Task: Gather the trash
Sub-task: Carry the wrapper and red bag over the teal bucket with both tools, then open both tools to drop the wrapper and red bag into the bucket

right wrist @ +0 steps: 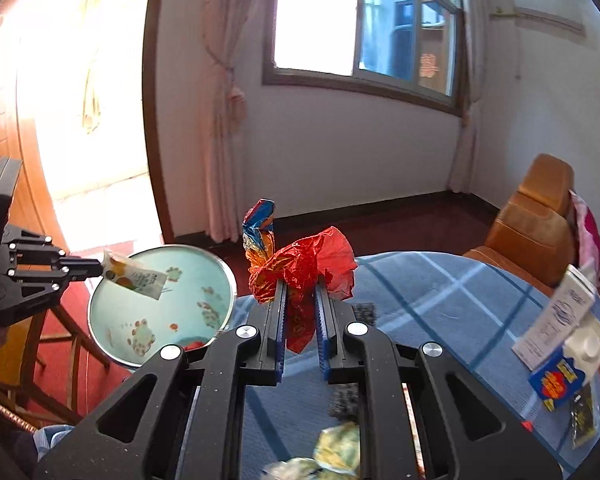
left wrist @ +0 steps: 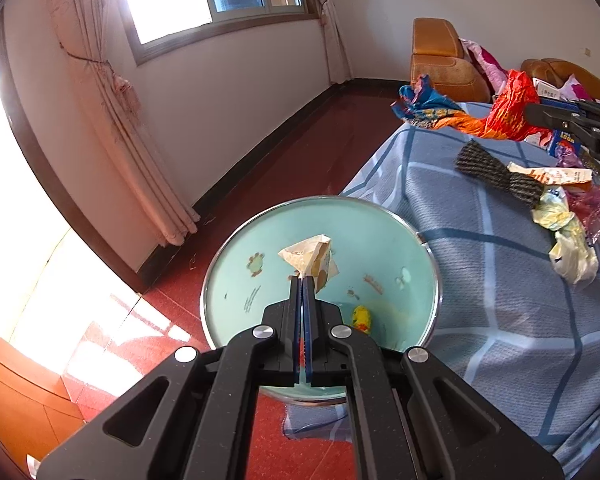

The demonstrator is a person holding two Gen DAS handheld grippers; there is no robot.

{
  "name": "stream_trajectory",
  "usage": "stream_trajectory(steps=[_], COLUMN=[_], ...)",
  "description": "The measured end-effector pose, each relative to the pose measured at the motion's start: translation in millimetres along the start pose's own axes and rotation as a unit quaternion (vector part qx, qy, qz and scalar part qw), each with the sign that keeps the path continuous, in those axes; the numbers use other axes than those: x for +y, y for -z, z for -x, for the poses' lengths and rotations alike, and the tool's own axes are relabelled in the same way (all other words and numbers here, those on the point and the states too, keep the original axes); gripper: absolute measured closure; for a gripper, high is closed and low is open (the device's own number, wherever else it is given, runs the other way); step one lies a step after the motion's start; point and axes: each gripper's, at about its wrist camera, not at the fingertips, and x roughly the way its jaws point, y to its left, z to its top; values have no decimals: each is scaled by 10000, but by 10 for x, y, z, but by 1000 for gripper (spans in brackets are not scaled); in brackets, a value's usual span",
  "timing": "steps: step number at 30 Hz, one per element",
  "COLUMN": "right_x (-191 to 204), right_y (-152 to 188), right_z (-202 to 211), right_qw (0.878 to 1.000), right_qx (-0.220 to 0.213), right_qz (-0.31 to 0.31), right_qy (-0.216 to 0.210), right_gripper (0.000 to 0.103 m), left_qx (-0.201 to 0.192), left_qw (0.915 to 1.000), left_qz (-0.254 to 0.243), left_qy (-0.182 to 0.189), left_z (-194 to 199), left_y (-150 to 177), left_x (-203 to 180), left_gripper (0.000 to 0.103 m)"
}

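My left gripper (left wrist: 301,278) is shut on a small cream wrapper (left wrist: 310,259) and holds it over the open light-blue bin (left wrist: 384,232); the wrapper (right wrist: 134,275) also shows in the right wrist view, over the bin (right wrist: 204,304). Some trash lies at the bin's bottom (left wrist: 361,319). My right gripper (right wrist: 302,282) is shut on a crumpled red, orange and blue foil wrapper (right wrist: 300,268), held above the blue checked bed. That wrapper (left wrist: 500,114) shows at the right of the left wrist view.
On the blue checked bedcover (left wrist: 480,280) lie a grey knitted piece (left wrist: 496,174), pale crumpled plastic (left wrist: 568,240) and purple foil (left wrist: 598,204). A milk carton (right wrist: 568,344) lies at the right. An orange sofa (right wrist: 536,224), curtains and red floor (left wrist: 236,208) surround.
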Motion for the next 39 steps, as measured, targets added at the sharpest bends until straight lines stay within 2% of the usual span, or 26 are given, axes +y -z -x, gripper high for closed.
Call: stream_trajectory(steps=[20,39], right_x=[468,668], right_y=[33,30], right_z=[-311,-375], right_qw=[9966,9936], right_qx=[321,320], right_qz=[650,896], right_qy=[-390,-605], right_gripper=[89,89], left_qx=[292,245], left_qw=[9994,9994], left_qz=[68,80], left_qy=[-198,-251], left_z=[-204,-208], left_y=[145,152], left_x=[132,151], left_gripper=[103,102])
